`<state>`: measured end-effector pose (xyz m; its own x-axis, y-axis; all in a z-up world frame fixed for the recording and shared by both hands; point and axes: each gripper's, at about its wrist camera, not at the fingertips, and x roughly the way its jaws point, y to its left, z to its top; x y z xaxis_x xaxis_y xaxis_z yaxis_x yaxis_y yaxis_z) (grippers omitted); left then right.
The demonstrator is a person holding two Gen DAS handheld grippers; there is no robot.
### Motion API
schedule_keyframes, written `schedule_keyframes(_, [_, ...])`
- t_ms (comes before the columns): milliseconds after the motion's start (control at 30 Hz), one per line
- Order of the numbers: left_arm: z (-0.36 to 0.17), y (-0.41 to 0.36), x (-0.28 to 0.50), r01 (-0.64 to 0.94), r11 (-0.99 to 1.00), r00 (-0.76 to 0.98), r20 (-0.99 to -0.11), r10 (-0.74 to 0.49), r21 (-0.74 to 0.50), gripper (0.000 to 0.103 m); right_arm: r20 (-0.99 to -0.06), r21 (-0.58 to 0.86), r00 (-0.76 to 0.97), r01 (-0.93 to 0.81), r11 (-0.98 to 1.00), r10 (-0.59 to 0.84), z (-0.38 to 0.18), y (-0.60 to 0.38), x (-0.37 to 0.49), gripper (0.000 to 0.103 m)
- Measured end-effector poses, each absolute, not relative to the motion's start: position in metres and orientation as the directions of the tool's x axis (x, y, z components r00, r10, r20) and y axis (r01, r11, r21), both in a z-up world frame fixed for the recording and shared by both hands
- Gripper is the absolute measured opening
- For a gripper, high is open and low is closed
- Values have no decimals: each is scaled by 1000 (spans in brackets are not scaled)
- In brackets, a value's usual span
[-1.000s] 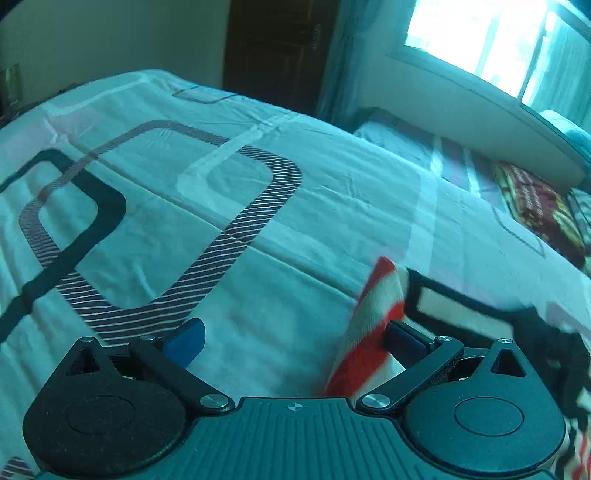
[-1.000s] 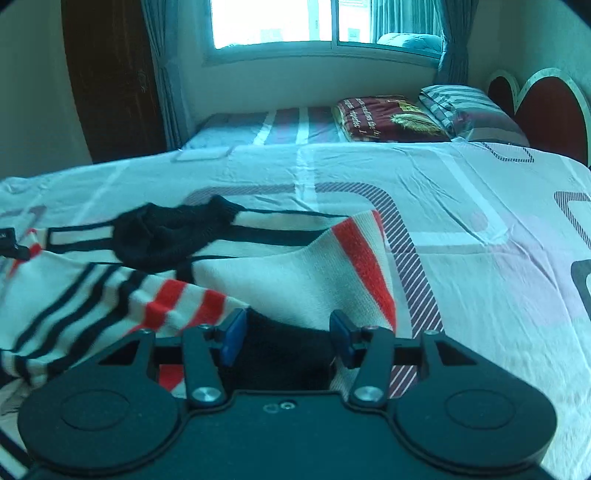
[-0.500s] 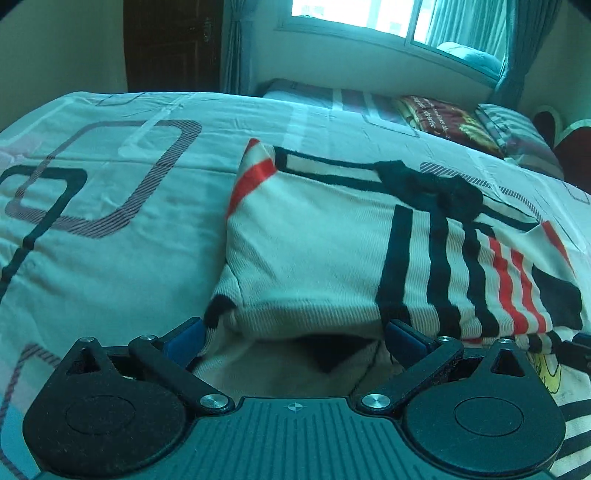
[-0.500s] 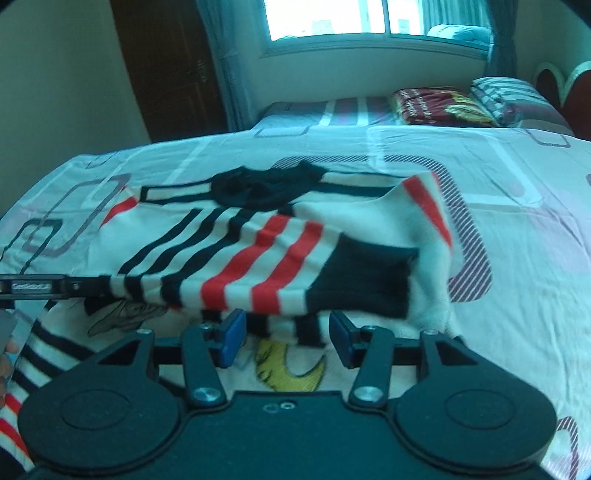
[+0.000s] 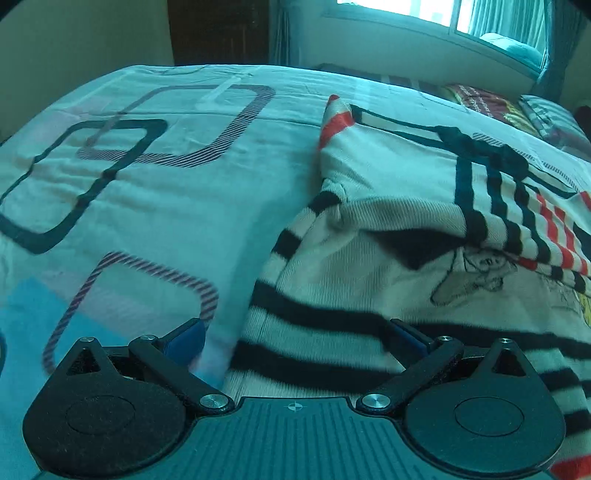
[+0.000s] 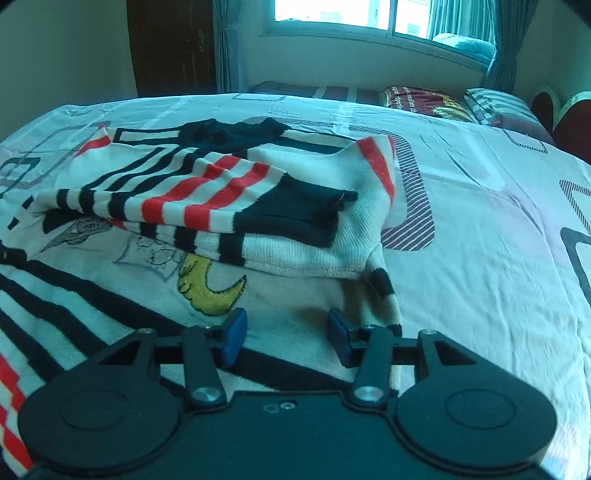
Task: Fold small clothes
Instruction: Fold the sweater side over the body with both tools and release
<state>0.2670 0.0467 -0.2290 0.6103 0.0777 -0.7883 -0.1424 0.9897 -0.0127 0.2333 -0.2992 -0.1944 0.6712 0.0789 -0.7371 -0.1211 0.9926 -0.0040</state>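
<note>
lying on the patterned bedsheet [image 6: 480, 206], the striped sweater [image 6: 303, 254] has both sleeves folded in across its chest, the upper one with a dark cuff [image 6: 295, 210] over the embroidered yellow moon [image 6: 210, 291]. the right gripper [image 6: 286, 334] hovers low over the sweater's body near its right edge, blue pads apart with nothing pinched between them. the left gripper [image 5: 295, 338] sits over the opposite edge, jaws wide apart and holding nothing; one pad is above bare sheet, the other above the stripes.

the likely trouble is the next fold. if a gripper closes where only one knit layer lies between the pads, the back layer may stay behind and the hem would lift unevenly. a pinch that also catches the sheet would drag the bedding along, most probably on the left side, where a pad is over the sheet. a hasty lift could also tip the stacked sleeves off the chest and undo them.

around it, pillows [image 6: 424, 101] lie at the far end of the bed under the window [image 6: 332, 14], well apart from the sweater. nothing stands between the grippers and the cloth.
</note>
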Motion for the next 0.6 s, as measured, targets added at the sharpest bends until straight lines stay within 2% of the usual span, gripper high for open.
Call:
schedule_keyframes(100, [-219, 35, 243, -120, 992, 633, -772, 56, -27, 103, -723, 87, 672, -147, 985, 163, -186, -289, 219, 49])
schedule_keyframes(333, [-211, -3, 223, 32, 999, 638, -769, -25, -6, 103, -741, 124, 634, -193, 973, 220, -194, -247, 189, 49])
schedule_keyframes(433, [-224, -2, 220, 53, 998, 604, -797, -13, 25, 103, -754, 76, 637, -159, 984, 161, -203, -242, 175, 49])
schedule_keyframes(533, [-229, 10, 210, 62, 998, 617, -787, -23, 20, 103, -749, -43, 661, -116, 992, 45, -203, -242, 161, 48])
schedule_keyframes(600, [-229, 17, 206, 71, 997, 617, -786, -28, 20, 103, -748, -68, 663, -75, 995, -1, -203, -250, 155, 48])
